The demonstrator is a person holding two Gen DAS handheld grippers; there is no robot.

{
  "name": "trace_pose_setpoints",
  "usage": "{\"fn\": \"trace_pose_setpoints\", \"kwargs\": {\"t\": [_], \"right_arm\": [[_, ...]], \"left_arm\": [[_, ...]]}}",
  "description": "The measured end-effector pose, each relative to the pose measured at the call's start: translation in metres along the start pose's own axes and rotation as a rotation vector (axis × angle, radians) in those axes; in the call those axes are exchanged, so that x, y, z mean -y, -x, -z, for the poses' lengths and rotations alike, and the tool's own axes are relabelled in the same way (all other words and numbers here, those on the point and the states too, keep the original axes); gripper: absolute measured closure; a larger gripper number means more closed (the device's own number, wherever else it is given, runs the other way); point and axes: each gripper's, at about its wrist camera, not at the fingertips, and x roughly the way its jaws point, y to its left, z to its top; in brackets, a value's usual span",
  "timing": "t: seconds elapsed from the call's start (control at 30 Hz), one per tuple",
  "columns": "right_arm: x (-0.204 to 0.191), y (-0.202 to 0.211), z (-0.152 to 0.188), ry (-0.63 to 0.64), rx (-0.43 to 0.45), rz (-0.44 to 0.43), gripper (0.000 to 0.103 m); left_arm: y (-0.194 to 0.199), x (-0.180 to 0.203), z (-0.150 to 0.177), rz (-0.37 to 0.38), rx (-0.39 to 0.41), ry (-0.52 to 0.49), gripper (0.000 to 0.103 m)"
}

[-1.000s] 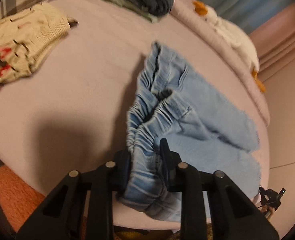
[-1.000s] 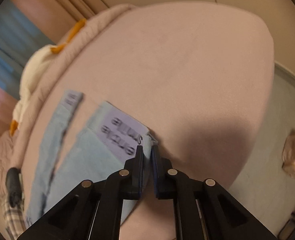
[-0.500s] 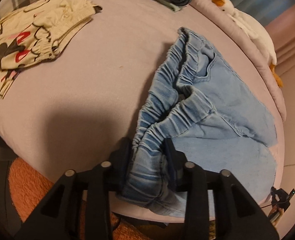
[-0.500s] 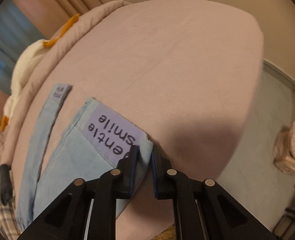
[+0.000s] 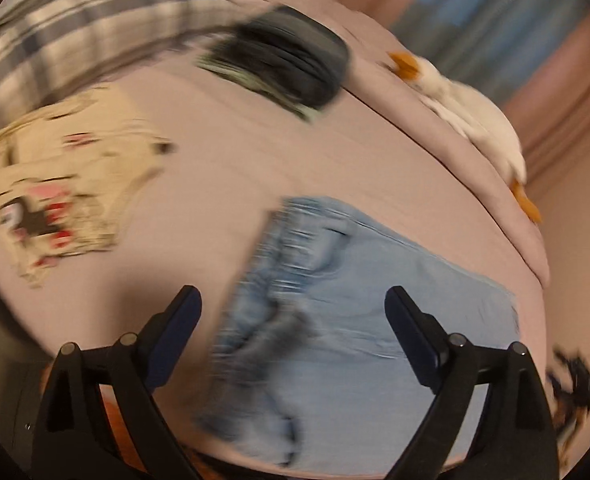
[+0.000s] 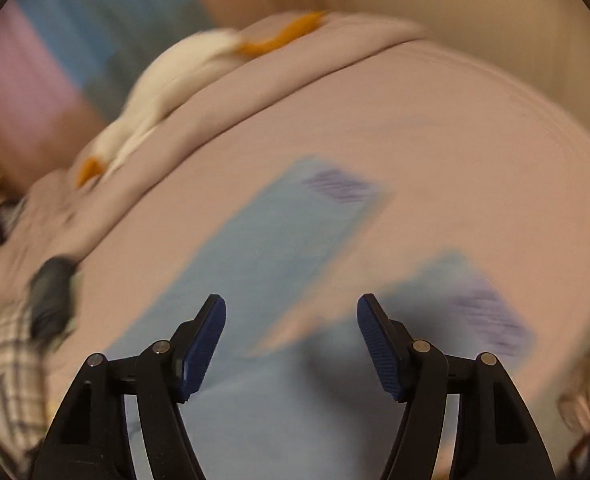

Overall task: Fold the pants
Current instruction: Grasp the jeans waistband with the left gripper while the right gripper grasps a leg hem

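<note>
Both grippers have let go: left gripper [image 5: 293,312] and right gripper [image 6: 291,320] hold jaws spread above the pale-blue pants [image 5: 355,332] on the bed [image 5: 223,168]. Only the right view shows both printed leg cuffs [image 6: 339,188]; only the left shows the gathered waistband [image 5: 279,264].

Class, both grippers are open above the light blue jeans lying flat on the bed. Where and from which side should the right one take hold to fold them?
Grip a leg's patched hem, coming from the open foot end: the cuff lies flat and free, so the right gripper can slide one finger under its edge.
</note>
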Motion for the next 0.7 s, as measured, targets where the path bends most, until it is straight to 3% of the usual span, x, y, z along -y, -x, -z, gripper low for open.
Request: {"fn": "trace_pose_setpoints", "kwargs": {"t": [0.13,0.23,0.37,0.47,0.6,0.63,0.7], "right_arm": [[-0.065,-0.053,-0.021,0.055,-0.082,-0.021,0.035],[-0.089,-0.098,-0.023,0.057,-0.166,0.024,0.035],[-0.1,-0.144,-0.018,0.047,-0.224,0.158,0.035],[-0.098,-0.179,-0.022,0.01,-0.264,0.223,0.035],[-0.079,-0.198,-0.023,-0.024,-0.232,0.28,0.036],[-0.077,-0.196,-0.021,-0.013,-0.216,0.286,0.05],[-0.072,-0.19,-0.017,0.024,-0.18,0.325,0.063]], "left_arm": [[-0.026,0.037,-0.003,0.039,-0.046,-0.019,0.01],[-0.043,0.049,-0.004,0.047,-0.075,-0.002,0.011],[-0.06,0.054,0.001,0.073,-0.129,0.027,0.011],[-0.067,0.05,0.005,0.043,-0.155,0.048,0.011],[-0.074,0.052,0.008,0.03,-0.167,0.041,0.011],[-0.074,0.052,0.008,0.029,-0.163,0.04,0.01],[-0.074,0.053,0.008,0.024,-0.16,0.038,0.01]]}}
